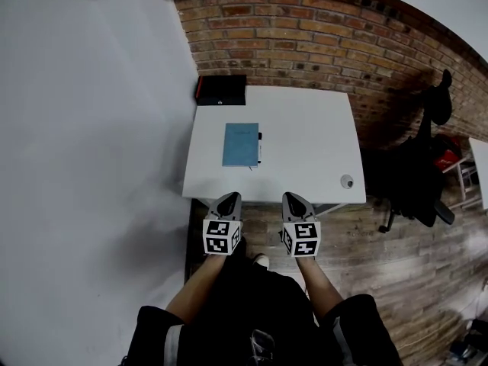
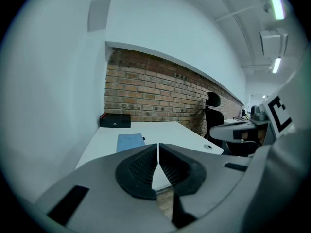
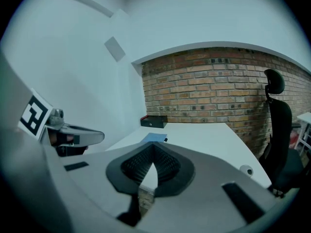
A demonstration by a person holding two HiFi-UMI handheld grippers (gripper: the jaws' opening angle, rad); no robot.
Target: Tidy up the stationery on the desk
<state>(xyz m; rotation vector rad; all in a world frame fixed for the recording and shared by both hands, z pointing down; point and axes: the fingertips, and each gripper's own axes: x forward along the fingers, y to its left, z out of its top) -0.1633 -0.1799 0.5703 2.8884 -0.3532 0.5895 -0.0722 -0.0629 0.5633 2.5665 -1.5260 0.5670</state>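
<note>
Notebook [image 1: 241,144], blue and rectangular with a matte cover, lies flat on the left half of the desk [image 1: 313,128]. 1 thin dark pen [image 1: 259,147] lies just beside its right edge, parallel to it.

The desk is white and smooth, with rounded corners. Its far side stands against a brick wall [image 1: 305,36] of rough red-brown bricks with pale joints, and its left side runs along a plain white wall [image 1: 91,128]. On the back left corner of the desk sits a flat black box [image 1: 221,90] with a red edge on its left side. Near the front right corner there is a small round grommet [image 1: 347,181]. The floor [image 1: 396,250] is of brown wood planks. A black chair [image 1: 419,174] with a headrest stands to the right of the desk, close to the bricks.

The 2 grippers are side by side before the near edge of the desk, apart from all things on it. The left gripper [image 1: 227,198] has its ribbed black pads [image 2: 141,166] pressed together with nothing between them, and the right gripper [image 1: 294,197] is the same. Both have grey, smooth plastic bodies, and each carries a cube [image 1: 222,236] with black and white square markers.
</note>
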